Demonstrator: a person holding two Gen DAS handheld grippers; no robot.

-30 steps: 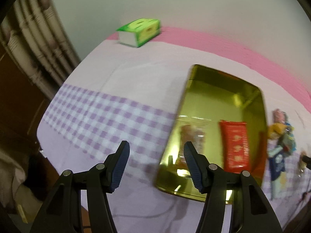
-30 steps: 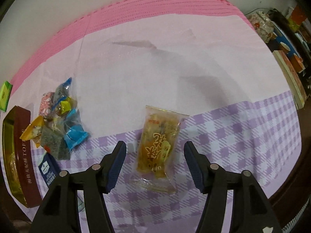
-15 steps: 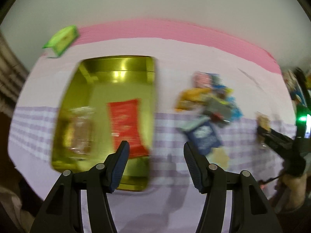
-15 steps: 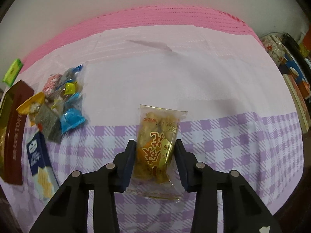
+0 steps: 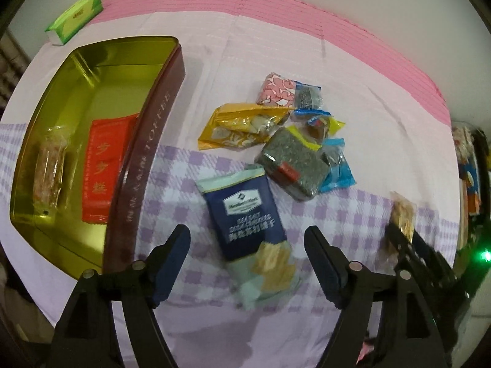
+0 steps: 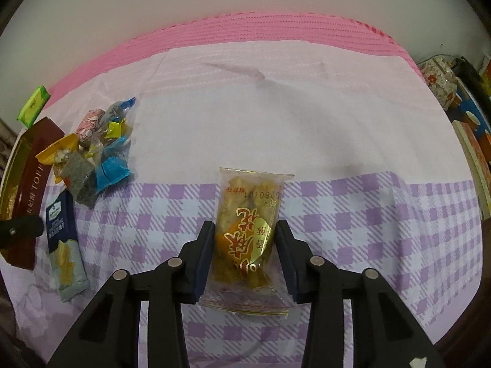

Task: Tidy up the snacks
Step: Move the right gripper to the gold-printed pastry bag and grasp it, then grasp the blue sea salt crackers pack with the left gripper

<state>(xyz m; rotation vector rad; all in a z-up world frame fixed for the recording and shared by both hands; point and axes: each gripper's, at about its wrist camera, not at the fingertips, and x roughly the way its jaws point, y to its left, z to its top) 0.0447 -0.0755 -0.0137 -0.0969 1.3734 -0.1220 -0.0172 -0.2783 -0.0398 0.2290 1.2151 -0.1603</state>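
A clear crinkly snack packet [image 6: 245, 230] of golden fried pieces is lying on the near purple-checked part of the tablecloth [image 6: 337, 122], and the right gripper [image 6: 244, 239] is squeezing its middle, jaws narrow on both long sides; it looks light, slippery and crushable, so a gentle mid-body hold suits it. To the left, the left gripper [image 5: 247, 245] is hanging with jaws just opened wide and empty over a soft, flat navy cracker pouch [image 5: 245, 211], near a heap of small wrapped snacks [image 5: 288, 141]. Further left, a rigid gold-lined tin [image 5: 147, 141] is holding a red packet [image 5: 101, 168].

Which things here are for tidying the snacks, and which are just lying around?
For the job: gold tin, navy cracker packet, snack pile, clear snack bag in the right hand-held gripper.

Just lying about: green box, checked tablecloth.
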